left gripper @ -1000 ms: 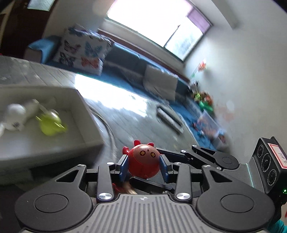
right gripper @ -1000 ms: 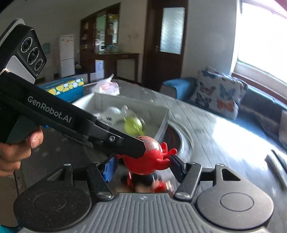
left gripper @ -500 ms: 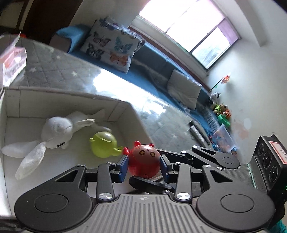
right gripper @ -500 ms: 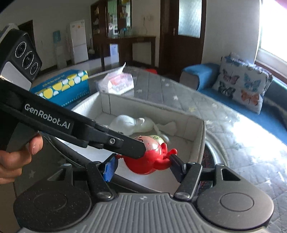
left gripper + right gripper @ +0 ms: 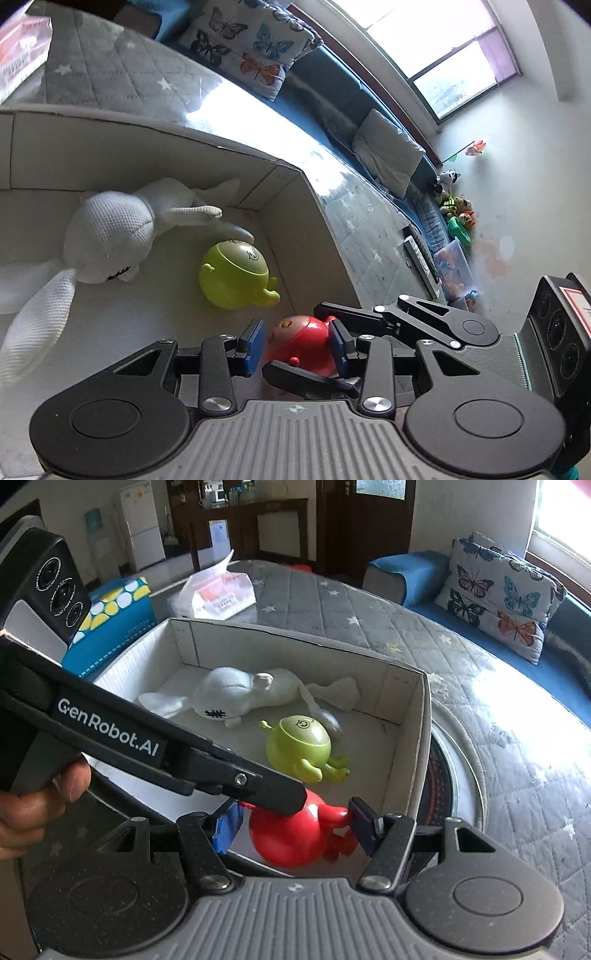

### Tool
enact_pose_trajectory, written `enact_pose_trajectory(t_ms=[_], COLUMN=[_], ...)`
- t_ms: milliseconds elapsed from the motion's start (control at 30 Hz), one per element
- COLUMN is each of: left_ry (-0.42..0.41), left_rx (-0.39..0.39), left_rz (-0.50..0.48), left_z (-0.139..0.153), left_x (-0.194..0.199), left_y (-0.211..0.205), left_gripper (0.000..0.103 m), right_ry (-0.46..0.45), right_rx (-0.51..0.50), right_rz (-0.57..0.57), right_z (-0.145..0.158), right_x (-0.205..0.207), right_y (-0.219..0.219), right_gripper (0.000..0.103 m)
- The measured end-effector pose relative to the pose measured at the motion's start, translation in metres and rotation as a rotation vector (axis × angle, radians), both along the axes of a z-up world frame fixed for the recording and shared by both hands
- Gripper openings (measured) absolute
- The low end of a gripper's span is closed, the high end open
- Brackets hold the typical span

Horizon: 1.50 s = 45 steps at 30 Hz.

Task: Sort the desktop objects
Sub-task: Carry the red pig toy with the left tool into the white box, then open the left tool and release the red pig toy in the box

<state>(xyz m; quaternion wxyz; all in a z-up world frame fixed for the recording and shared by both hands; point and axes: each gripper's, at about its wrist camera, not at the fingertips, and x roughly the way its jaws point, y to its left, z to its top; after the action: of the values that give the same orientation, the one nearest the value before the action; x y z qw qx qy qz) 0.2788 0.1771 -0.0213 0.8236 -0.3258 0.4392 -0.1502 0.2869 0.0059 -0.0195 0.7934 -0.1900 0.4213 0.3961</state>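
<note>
we hold the red toy (image 5: pixel 301 341) low inside the white box (image 5: pixel 417 738), near the green toy (image 5: pixel 299 747); the left gripper (image 5: pixel 295 345) and right gripper (image 5: pixel 291 829) bracket it, fingers loosely spread. to finish well, we widen both pairs fully and lift straight up, avoiding the box wall.

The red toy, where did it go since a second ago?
Both grippers carried the red toy from above the table over into the box. Now the left gripper and right gripper have opened wider; there are gaps beside the toy, so it looks let go, low in the box. The green toy and white bunny lie in the box as before.
</note>
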Motion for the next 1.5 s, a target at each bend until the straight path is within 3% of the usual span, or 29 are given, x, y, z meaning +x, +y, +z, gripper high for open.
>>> enact_pose_trajectory(t_ms=[467, 800, 900, 1033, 1300, 1500], left_ry=[0.004, -0.04, -0.06, -0.088, -0.153, -0.204], left_rx=[-0.043, 0.007, 0.018, 0.035, 0.08, 0.122], left_rz=[0.025, 0.036, 0.039, 0.038, 0.039, 0.033], left_z=[-0.007, 0.009, 0.016, 0.026, 0.047, 0.059], left_x=[0.001, -0.011, -0.016, -0.026, -0.05, -0.075], left_y=[0.004, -0.001, -0.004, -0.009, -0.026, -0.042], left_gripper=[0.041, 0.04, 0.04, 0.04, 0.04, 0.04], right_ry=[0.014, -0.014, -0.035, -0.057, -0.132, -0.168], right_rx=[-0.002, 0.065, 0.091, 0.123, 0.176, 0.225], right_rz=[-0.023, -0.038, -0.05, -0.061, -0.082, -0.112], right_z=[-0.003, 0.012, 0.019, 0.028, 0.044, 0.05], right_x=[0.006, -0.006, -0.011, -0.02, -0.05, -0.075], right_y=[-0.002, -0.02, -0.028, -0.037, -0.062, -0.088], right_gripper=[0.065, 0.066, 0.074, 0.074, 0.075, 0.082])
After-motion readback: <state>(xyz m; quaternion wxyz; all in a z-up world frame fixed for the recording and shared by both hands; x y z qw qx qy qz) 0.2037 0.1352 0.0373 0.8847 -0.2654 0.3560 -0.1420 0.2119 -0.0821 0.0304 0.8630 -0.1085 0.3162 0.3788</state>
